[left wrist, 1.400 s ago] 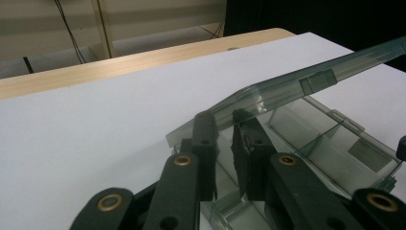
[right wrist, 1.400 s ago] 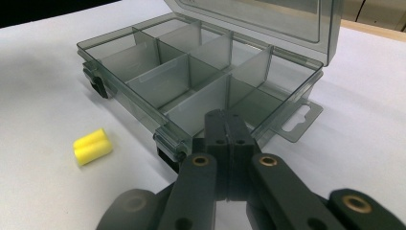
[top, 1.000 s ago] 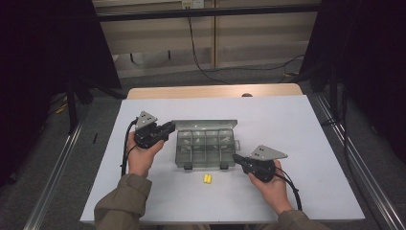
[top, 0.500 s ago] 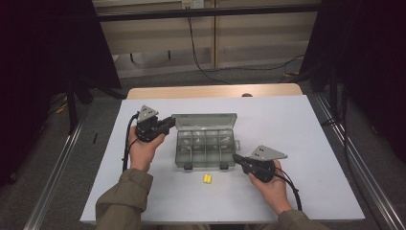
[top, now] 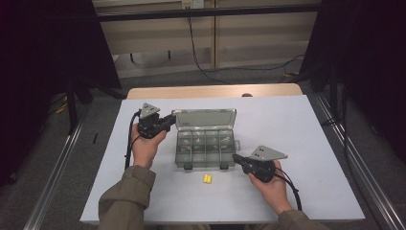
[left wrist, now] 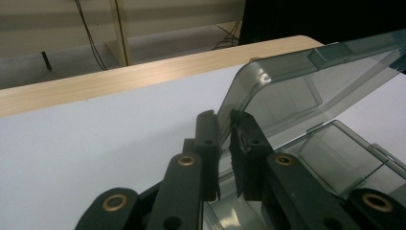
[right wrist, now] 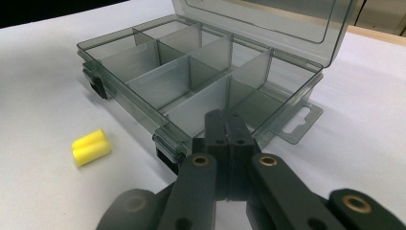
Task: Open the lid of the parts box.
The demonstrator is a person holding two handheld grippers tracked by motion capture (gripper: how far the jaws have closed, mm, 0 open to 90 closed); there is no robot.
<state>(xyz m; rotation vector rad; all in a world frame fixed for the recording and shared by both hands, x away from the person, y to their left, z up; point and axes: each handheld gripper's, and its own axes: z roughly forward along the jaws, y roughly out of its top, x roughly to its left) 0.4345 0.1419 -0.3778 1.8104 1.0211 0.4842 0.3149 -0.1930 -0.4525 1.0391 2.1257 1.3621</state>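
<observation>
The left gripper (left wrist: 225, 139) is pinching the left edge of the clear lid (top: 205, 118) of the compartment box (top: 206, 149), which is sitting mid-table with its long side running left to right and the lid standing raised at the far hinge. The right gripper (right wrist: 226, 125), jaws pressed together on nothing, is resting against the box's near right corner, steadying it. The two yellow earplugs (top: 207, 178) are lying just in front of the box, nearer the right gripper than the left.
</observation>
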